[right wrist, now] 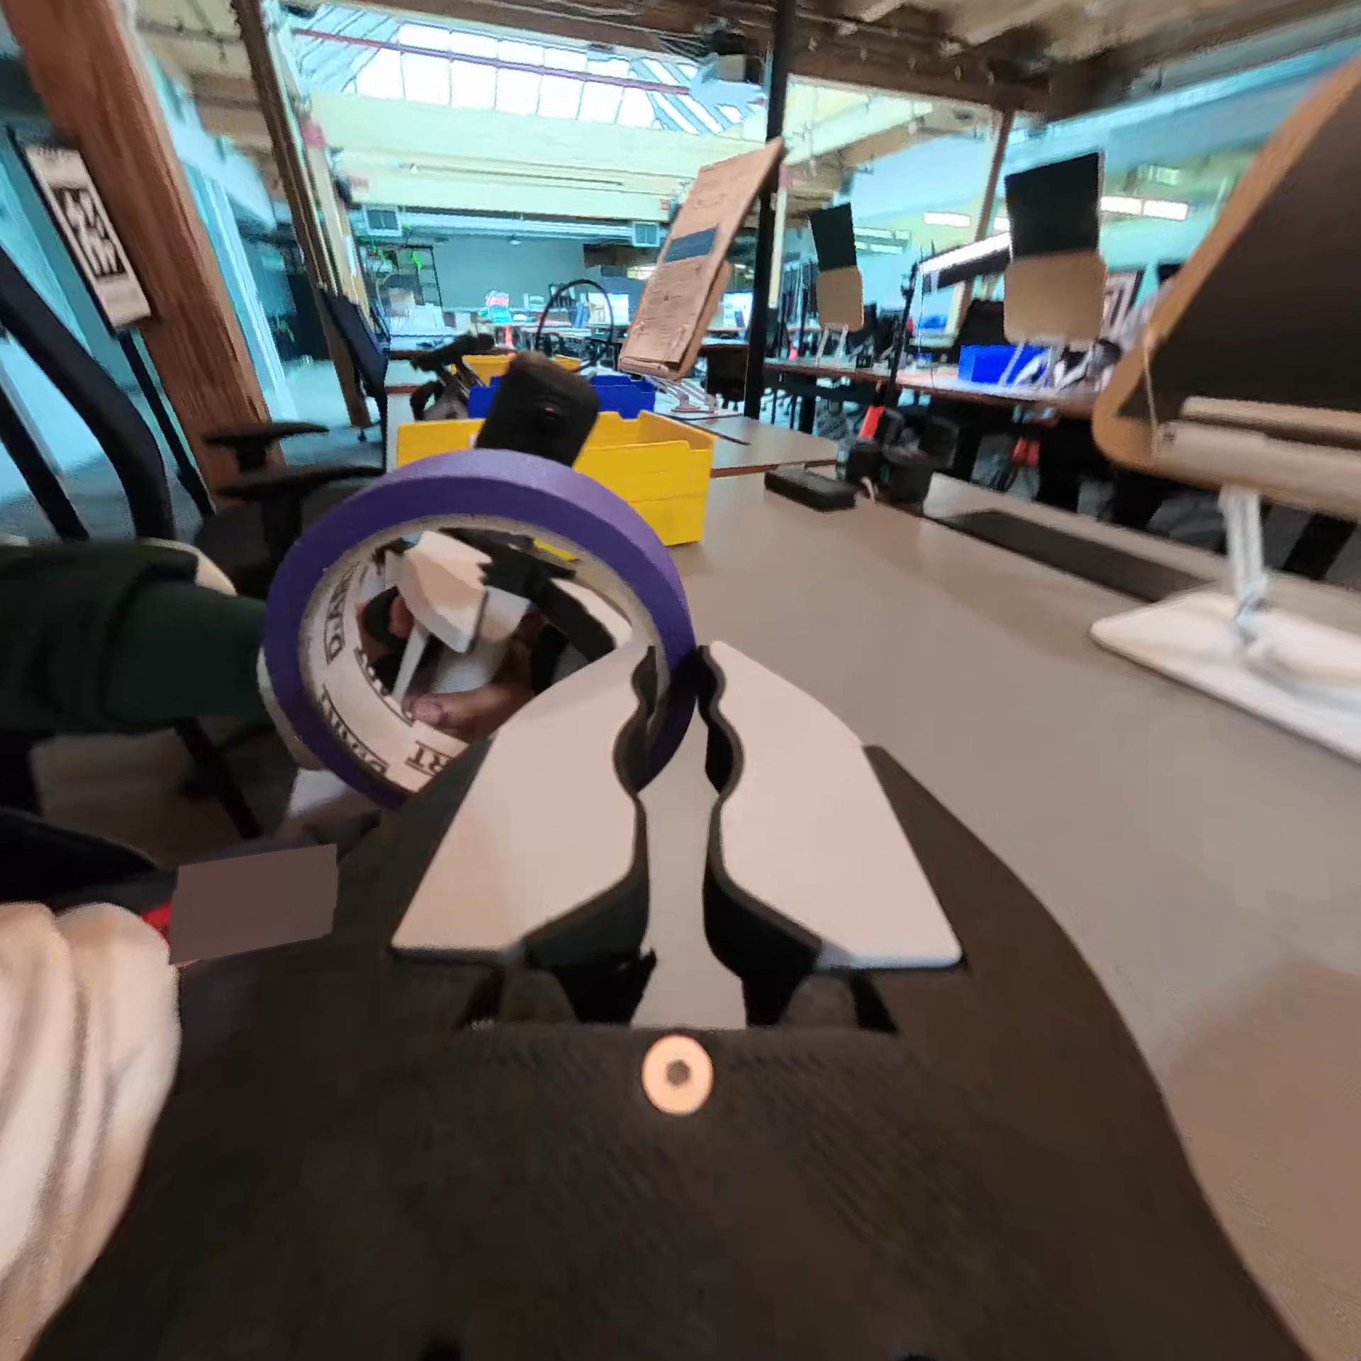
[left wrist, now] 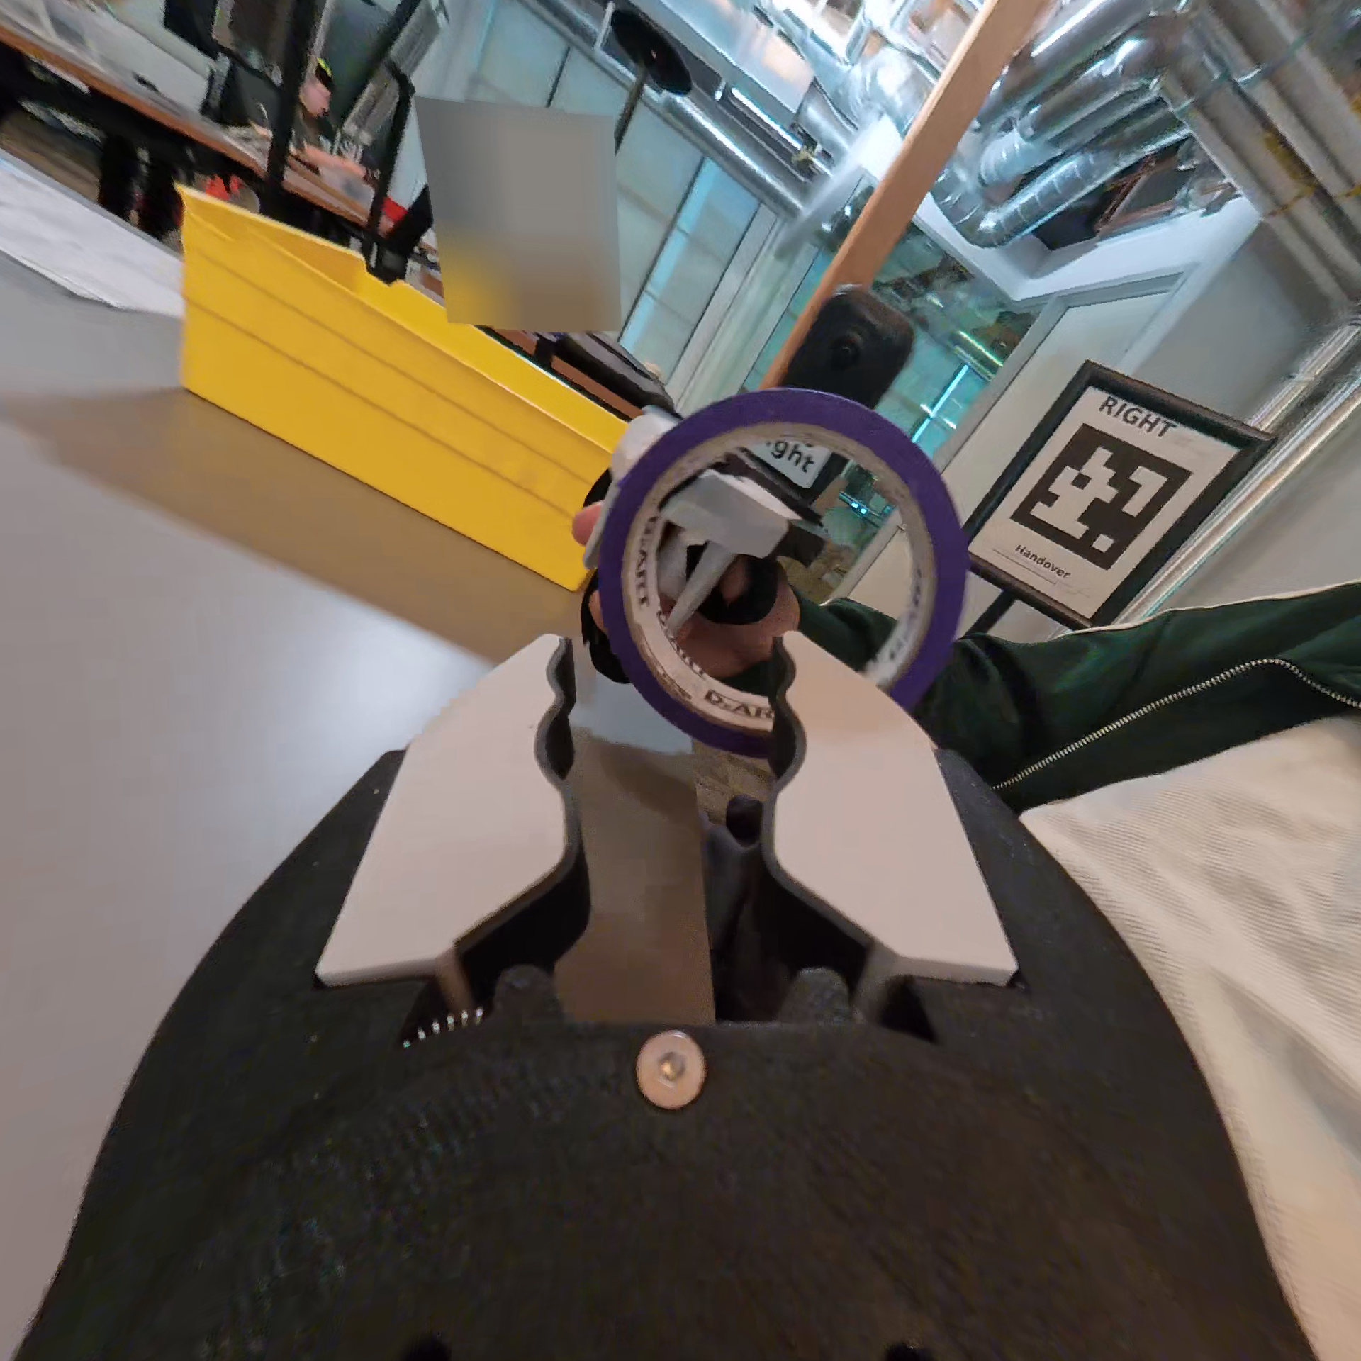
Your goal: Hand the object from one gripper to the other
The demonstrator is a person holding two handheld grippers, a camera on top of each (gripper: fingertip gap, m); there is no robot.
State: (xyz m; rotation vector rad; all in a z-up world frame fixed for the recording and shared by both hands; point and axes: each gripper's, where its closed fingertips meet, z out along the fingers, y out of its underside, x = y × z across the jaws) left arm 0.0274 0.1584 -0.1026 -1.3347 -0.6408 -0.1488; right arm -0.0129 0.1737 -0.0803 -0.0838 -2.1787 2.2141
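Between the pinching right tongs (right wrist: 674, 696), the purple masking-tape roll's (right wrist: 471, 515) rim sits clamped, its far edge ahead of the spread left tongs (left wrist: 670, 685).

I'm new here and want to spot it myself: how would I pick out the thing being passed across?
Start at the long grey table with the yellow bin. Above its near end, two pairs of white tongs meet; the right tongs pinch a purple tape roll. It is the only ring there, with a white printed core.
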